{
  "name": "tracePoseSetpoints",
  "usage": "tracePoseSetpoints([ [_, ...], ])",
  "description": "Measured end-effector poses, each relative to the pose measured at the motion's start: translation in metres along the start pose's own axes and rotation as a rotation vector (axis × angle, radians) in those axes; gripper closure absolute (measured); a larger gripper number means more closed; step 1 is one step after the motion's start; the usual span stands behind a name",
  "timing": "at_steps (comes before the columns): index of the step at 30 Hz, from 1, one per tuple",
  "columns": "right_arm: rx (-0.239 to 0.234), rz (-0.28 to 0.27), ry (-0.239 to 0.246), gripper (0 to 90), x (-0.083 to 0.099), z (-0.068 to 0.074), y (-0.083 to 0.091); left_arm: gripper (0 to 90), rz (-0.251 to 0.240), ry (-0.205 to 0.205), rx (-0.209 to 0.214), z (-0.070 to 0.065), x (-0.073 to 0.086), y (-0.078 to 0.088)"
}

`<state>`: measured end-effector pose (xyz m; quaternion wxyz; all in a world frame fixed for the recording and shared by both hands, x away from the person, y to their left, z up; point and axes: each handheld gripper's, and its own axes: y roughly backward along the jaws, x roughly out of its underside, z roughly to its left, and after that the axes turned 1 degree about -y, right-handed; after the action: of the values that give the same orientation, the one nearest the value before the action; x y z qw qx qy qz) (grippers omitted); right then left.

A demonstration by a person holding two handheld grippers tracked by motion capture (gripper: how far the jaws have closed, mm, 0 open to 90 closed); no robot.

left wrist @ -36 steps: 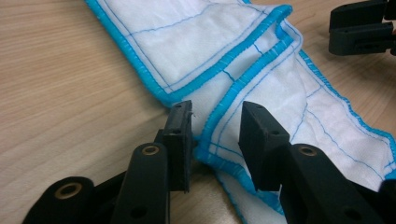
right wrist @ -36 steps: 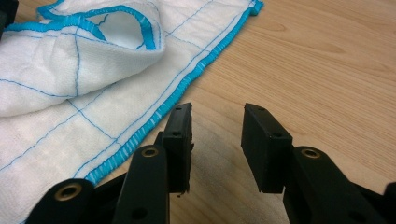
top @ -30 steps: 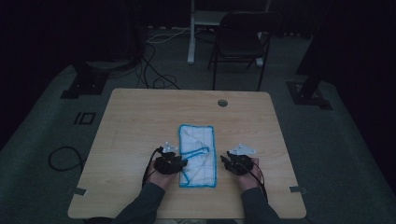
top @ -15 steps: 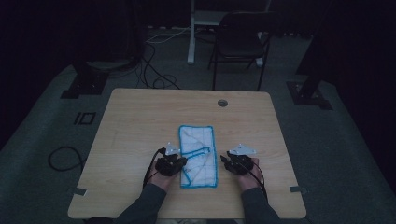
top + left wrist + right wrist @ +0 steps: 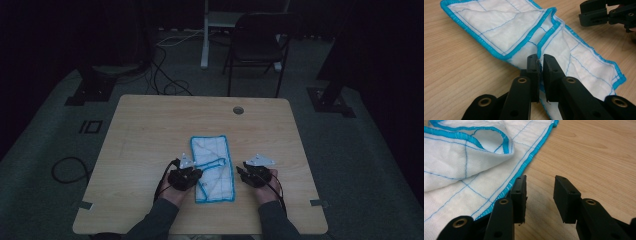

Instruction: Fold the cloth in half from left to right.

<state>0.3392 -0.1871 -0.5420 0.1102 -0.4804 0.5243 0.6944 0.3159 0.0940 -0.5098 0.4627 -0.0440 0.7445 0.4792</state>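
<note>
Here, a white cloth (image 5: 212, 167) with blue edging is being shown lying lengthwise at the lower centre of the high view, on the wooden table (image 5: 140, 130). In the left gripper view, the cloth's blue hem is being pinched between the nearly closed jaws of the left gripper (image 5: 540, 62), and a raised fold is being drawn toward the upper right of that frame. Compared with the frame 1 second earlier, a blue-edged ridge is now being pulled diagonally across the cloth's middle in the high view, where it lay flatter. The right gripper (image 5: 539, 185) is being held with its 2 jaws apart, nothing between them, just beside the cloth's right edge at the lower centre of its own view.
</note>
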Motion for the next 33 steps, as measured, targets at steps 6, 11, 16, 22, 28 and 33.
tracePoseSetpoints([
  [6,-0.001,0.001,0.004,63.0,0.000,0.001,-0.001,87.3,-0.014,-0.023,0.040,-0.008,-0.002,0.006],
  [11,0.002,0.000,0.000,63.0,0.000,0.000,0.000,87.6,-0.033,-0.041,0.080,-0.020,-0.009,0.007],
  [16,0.004,-0.002,0.000,62.8,0.000,-0.001,0.000,86.7,-0.040,-0.071,0.130,-0.037,-0.015,0.005],
  [22,0.005,-0.005,-0.004,62.9,0.000,-0.001,0.001,76.5,-0.042,-0.137,0.180,-0.057,-0.017,0.002],
  [28,0.006,-0.007,-0.004,62.9,0.000,-0.002,0.002,68.7,-0.075,-0.152,0.195,-0.058,-0.019,0.010],
  [33,0.005,-0.007,-0.001,62.9,0.000,-0.001,0.001,68.3,-0.078,-0.131,0.139,-0.045,-0.018,0.013],
])
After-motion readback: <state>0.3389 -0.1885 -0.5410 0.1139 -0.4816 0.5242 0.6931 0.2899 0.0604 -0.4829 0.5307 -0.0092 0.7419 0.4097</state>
